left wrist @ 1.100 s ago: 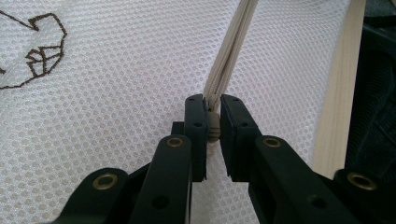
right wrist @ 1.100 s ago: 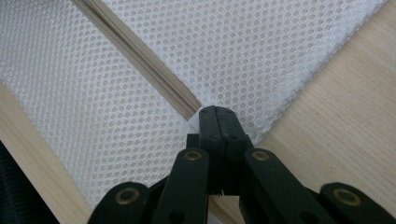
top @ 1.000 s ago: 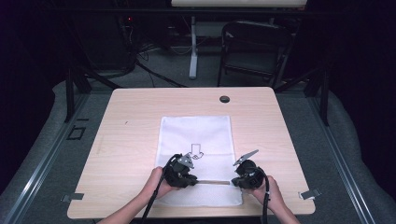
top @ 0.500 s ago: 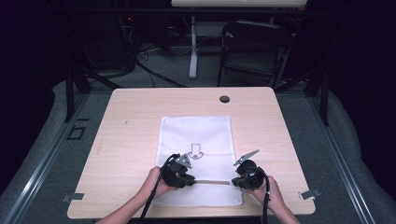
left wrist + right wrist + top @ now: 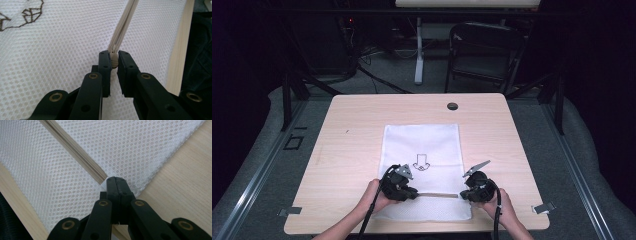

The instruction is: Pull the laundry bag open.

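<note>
left gripper (image 5: pixel 113 61): jaws pinch zipper pull (image 5: pixel 114 61), frame centre | right gripper (image 5: pixel 116 185): jaws closed on mesh bag (image 5: pixel 427 145) edge at zipper (image 5: pixel 75 150) end, lower centre

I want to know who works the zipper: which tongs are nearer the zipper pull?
Left. The left tongs pinch the zipper pull between their jaws. The right tongs clamp the mesh bag at the zipper's far end, away from the pull.

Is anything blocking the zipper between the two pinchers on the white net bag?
Nothing visible is. The left gripper pinches the zipper pull, the right gripper pinches the bag's end, and the zipper runs bare between them across the mesh bag.
</note>
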Action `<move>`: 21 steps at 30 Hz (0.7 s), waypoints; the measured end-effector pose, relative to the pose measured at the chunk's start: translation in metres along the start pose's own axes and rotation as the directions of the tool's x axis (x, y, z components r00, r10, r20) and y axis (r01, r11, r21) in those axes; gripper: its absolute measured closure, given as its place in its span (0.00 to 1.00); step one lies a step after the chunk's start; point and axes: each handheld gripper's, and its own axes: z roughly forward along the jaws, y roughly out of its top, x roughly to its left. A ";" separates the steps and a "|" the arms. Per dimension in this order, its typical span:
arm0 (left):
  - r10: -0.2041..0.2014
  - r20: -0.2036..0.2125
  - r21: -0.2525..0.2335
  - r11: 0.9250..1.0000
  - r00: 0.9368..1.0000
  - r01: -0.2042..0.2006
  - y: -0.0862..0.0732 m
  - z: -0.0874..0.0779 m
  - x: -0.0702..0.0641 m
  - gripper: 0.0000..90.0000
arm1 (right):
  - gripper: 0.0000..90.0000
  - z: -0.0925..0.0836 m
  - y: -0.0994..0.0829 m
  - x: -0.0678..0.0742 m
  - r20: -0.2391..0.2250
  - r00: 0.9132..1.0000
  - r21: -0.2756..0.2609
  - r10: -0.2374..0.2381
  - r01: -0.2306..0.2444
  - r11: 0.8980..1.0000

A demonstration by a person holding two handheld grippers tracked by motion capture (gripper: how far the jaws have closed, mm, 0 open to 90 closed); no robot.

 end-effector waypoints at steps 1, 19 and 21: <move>-0.005 0.017 -0.012 1.000 1.000 0.005 -0.001 -0.001 0.001 0.90 | 1.00 -0.001 0.001 -0.001 0.000 1.000 0.019 -0.020 0.020 1.000; -0.008 -0.017 -0.007 1.000 1.000 0.008 -0.009 -0.011 0.003 0.90 | 1.00 0.000 0.002 0.002 0.018 0.999 0.020 -0.030 0.029 0.999; -0.013 -0.007 -0.010 1.000 1.000 0.013 -0.011 -0.012 0.004 0.90 | 1.00 0.000 0.002 0.002 0.019 0.999 0.018 -0.030 0.030 0.999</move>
